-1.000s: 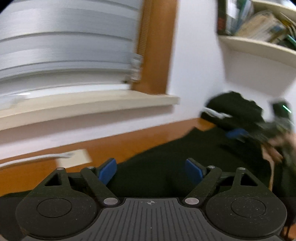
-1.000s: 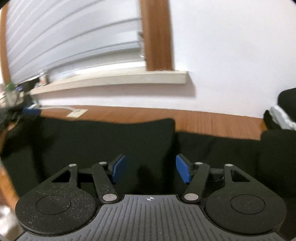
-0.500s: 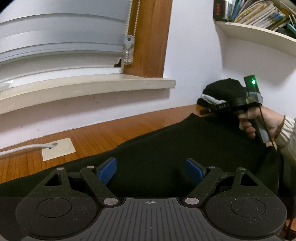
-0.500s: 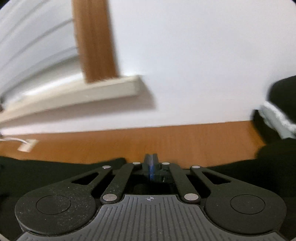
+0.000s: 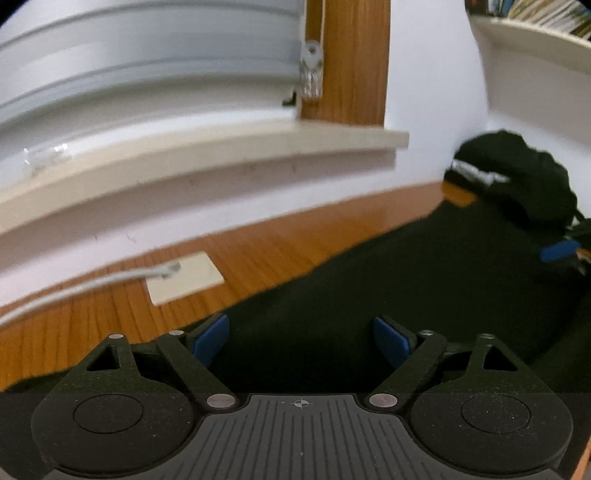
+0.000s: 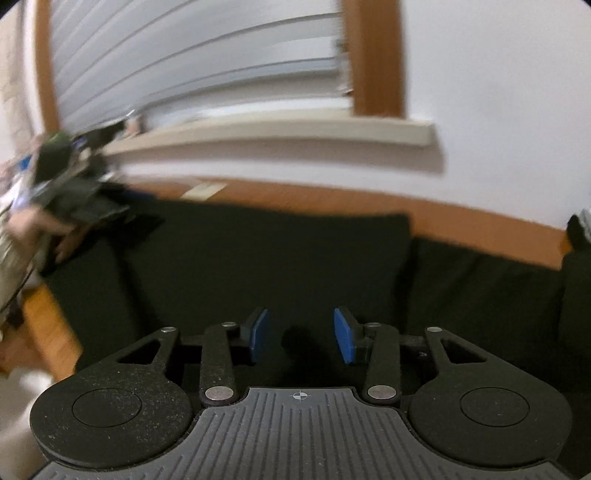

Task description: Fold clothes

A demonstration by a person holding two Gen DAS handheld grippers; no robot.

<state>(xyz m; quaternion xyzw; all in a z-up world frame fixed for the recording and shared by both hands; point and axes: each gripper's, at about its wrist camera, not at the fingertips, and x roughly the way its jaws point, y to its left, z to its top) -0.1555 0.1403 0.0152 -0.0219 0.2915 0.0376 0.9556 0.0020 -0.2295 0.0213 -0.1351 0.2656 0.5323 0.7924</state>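
Note:
A black garment [image 5: 388,288] lies spread flat on the wooden table [image 5: 110,317]; in the right wrist view it [image 6: 277,258] fills the middle, with a fold edge running down its right part. My left gripper [image 5: 301,338] is open and empty just above the garment near its left edge. My right gripper [image 6: 300,334] is open and empty low over the garment's middle. The right gripper's blue pad [image 5: 559,251] shows at the far right of the left wrist view. The left gripper and hand [image 6: 55,206] show blurred at the left of the right wrist view.
A pile of dark clothes [image 5: 517,173] sits at the table's back right corner. A white socket plate with a grey cable [image 5: 184,277] lies on the table by the wall. A window sill [image 5: 184,155] and blinds are behind; a bookshelf [image 5: 535,33] is upper right.
My right gripper, shut half a second ago, has opened and now sits lower over the garment, turned left. My left gripper stayed open and shifted slightly over the garment's left edge.

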